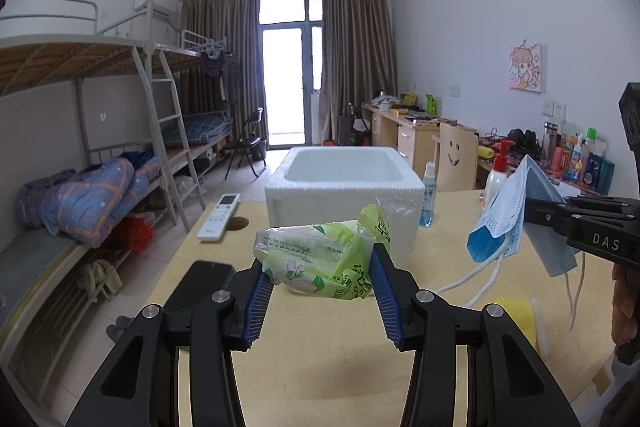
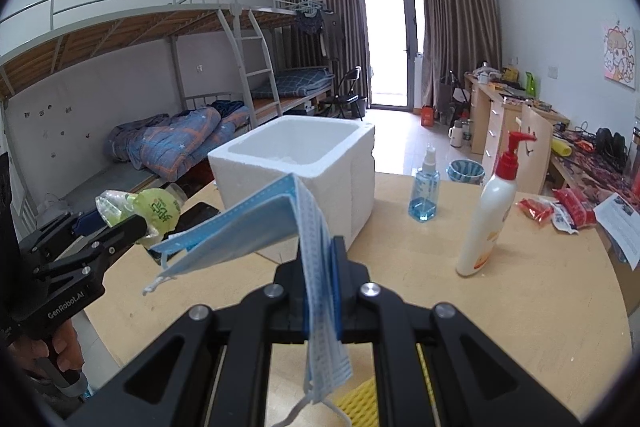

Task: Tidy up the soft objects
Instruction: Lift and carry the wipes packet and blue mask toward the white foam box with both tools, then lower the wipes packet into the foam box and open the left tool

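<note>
My left gripper is shut on a green tissue pack, held above the table just in front of the white foam box. In the right wrist view the pack shows left of the box. My right gripper is shut on a stack of blue face masks, which droop over the fingers with ear loops hanging. In the left wrist view the masks hang at the right, level with the box. The box looks empty inside.
On the tan table stand a blue spray bottle and a white pump bottle. Red packets lie at the right. A remote, a black phone and a yellow sponge lie near.
</note>
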A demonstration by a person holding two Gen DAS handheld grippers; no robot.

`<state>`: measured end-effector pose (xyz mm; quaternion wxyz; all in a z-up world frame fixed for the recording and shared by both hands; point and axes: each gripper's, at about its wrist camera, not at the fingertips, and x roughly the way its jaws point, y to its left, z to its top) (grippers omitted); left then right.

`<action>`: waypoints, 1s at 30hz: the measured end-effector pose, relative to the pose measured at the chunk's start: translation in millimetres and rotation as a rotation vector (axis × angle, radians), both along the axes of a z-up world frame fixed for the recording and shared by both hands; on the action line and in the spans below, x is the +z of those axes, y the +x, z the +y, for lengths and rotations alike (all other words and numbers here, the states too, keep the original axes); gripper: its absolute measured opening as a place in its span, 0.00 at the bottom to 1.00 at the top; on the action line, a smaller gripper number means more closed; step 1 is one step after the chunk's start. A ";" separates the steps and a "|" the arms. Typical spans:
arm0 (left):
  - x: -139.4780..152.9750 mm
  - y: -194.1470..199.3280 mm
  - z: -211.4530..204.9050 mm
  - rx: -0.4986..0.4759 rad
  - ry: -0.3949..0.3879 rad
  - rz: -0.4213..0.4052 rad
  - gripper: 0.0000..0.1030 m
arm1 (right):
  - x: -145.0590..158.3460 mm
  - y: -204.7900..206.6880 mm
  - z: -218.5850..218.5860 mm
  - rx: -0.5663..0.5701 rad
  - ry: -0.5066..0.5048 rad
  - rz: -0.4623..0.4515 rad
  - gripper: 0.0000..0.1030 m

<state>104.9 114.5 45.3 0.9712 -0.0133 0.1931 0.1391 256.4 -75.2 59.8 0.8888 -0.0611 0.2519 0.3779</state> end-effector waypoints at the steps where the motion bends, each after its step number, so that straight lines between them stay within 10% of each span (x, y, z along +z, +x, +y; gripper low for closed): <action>1: 2.2 2.4 0.4 -0.004 0.002 -0.001 0.48 | 3.3 1.9 1.8 0.000 0.000 -0.003 0.11; 30: 48.4 91.7 50.2 -0.050 0.023 0.008 0.48 | 43.9 67.4 60.2 0.022 -0.036 -0.056 0.11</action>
